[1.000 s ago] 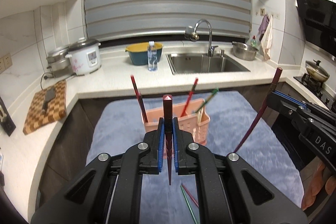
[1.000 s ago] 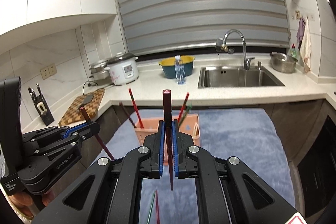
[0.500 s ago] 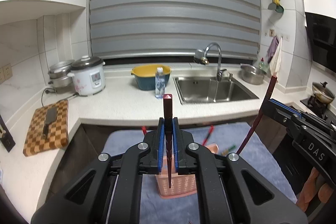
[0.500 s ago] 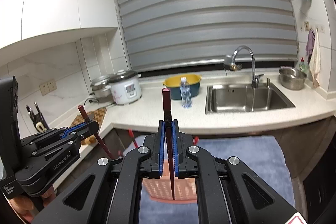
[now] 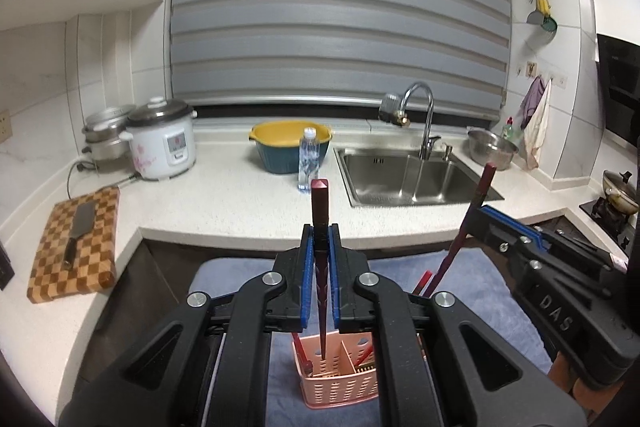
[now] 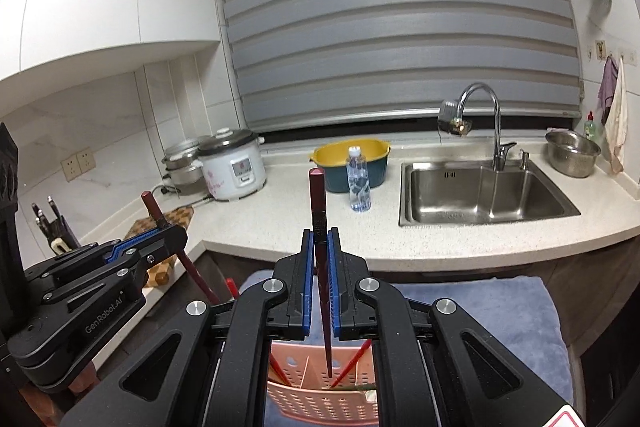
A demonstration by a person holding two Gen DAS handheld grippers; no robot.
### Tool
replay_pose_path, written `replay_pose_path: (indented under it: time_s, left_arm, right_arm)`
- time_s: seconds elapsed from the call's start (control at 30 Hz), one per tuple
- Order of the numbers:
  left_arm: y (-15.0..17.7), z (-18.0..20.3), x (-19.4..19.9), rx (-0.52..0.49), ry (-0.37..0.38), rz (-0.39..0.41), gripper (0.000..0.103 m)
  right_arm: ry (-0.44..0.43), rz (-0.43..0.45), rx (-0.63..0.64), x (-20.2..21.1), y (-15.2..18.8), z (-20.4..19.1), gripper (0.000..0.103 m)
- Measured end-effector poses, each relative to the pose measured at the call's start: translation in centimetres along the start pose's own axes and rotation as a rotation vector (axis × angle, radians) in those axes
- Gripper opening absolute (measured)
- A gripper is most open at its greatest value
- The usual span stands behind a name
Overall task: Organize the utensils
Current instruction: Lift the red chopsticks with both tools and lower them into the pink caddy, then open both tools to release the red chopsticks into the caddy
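Two hand-held grippers hang over a pink slotted caddy (image 5: 338,375) standing on a blue-grey mat (image 5: 492,291) at the near edge of a kitchen worktop, each clamped tight on a single dark red chopstick. The left gripper (image 5: 321,283) pinches its chopstick (image 5: 320,227) about midway along the stick, leaving the tapered end free below the jaws to enter the basket. The right gripper (image 6: 321,287) holds its chopstick (image 6: 318,227) the same way.

Both sticks stand close to upright, long axes running top to bottom, square butt ends raised toward the far counter and slim tips pointing down into the caddy. In the left wrist view the tip sits over, or just inside, the caddy's left compartment beside the central divider; in the right wrist view the other tip hangs close to the divider, and which side it favours cannot be told. Whether either tip touches the caddy floor is hidden.

Red and green utensils already lean in the compartments, so the caddy is evidently the collecting point. The vertical hold looks chosen to let each stick slide straight down on release. Beyond, a rice cooker (image 5: 162,143), water bottle (image 5: 309,161) and steel sink (image 5: 416,179) line the far counter.
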State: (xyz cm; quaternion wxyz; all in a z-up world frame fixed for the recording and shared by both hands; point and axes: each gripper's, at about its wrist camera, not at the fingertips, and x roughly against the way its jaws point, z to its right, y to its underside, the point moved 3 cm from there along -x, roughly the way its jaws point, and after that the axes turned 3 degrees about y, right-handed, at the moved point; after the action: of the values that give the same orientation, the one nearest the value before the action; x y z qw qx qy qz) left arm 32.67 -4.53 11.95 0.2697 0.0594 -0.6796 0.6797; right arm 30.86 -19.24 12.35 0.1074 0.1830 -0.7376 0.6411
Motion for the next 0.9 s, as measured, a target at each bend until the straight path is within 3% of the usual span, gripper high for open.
replay_pose_path:
  time_s: [0.17,0.53,0.57,0.6,0.67,0.9]
  left_arm:
    - [1.4,-0.7,-1.7,0.011,-0.010,-0.042,0.007]
    - [2.7,-0.5,-2.8,0.002,-0.020,-0.071,0.009]
    - [2.8,-0.3,-2.7,-0.001,-0.022,-0.070,0.016]
    - [2.9,-0.3,-2.7,-0.001,-0.029,-0.069,0.030]
    - [2.9,-0.2,-2.4,-0.003,-0.043,-0.055,0.043]
    - [3.5,0.2,-1.8,-0.010,-0.048,-0.056,0.046]
  right_arm:
    - [0.016,-0.058,0.000,-2.1,2.0,0.6,0.007]
    - [0.035,-0.110,0.017,-3.7,3.0,0.6,0.007]
    - [0.039,-0.108,0.016,-3.6,3.2,0.7,0.009]
    - [0.041,-0.106,0.015,-3.5,3.3,0.7,0.011]
    - [0.042,-0.107,0.013,-3.6,3.3,0.6,0.015]
    - [0.037,-0.094,0.007,-2.2,3.7,0.7,0.023]
